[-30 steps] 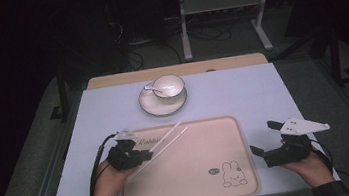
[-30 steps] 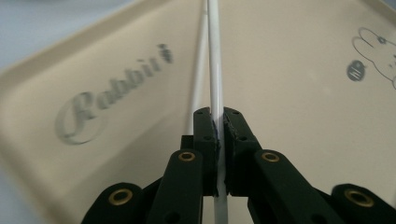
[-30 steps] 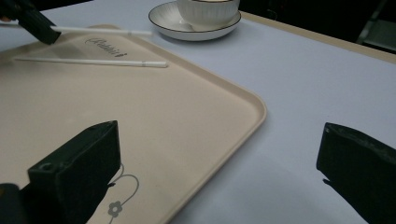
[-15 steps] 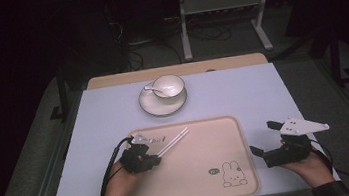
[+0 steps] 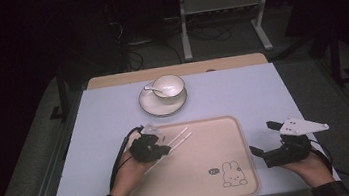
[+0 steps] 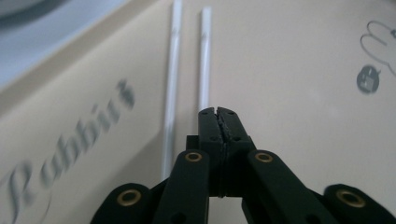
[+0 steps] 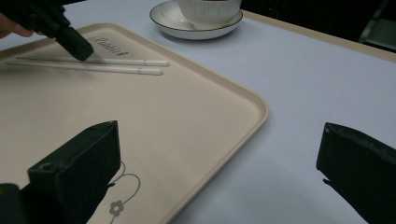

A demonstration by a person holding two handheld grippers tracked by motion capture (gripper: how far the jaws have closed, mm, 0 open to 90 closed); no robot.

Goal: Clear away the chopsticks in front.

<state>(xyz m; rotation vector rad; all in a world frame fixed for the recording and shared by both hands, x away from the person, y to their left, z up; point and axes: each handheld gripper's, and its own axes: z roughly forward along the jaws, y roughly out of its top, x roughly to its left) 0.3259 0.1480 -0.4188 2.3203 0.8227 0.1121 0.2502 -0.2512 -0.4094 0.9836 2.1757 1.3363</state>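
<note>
Two white chopsticks (image 5: 180, 137) lie side by side on a beige tray (image 5: 208, 144) with a rabbit drawing. My left gripper (image 5: 166, 149) sits low over their near half. In the left gripper view its jaws (image 6: 217, 112) have just been closing and now meet tip to tip, nothing visible between them, with the chopsticks (image 6: 173, 70) running on past beneath. My right gripper (image 5: 263, 137) hovers beside the tray's right edge, wide open and holding nothing. In the right gripper view the chopsticks (image 7: 93, 65) lie under the left gripper (image 7: 79, 49).
A white cup on a saucer (image 5: 162, 94) with a spoon (image 5: 150, 87) stands behind the tray on the pale blue table cover (image 5: 262, 92). The table's wooden far edge (image 5: 179, 70) borders a dark floor with a metal stand.
My left hand has slid rightwards from the tray's left rim onto the tray, over the chopsticks. The chopsticks and the right hand have stayed where they were.
</note>
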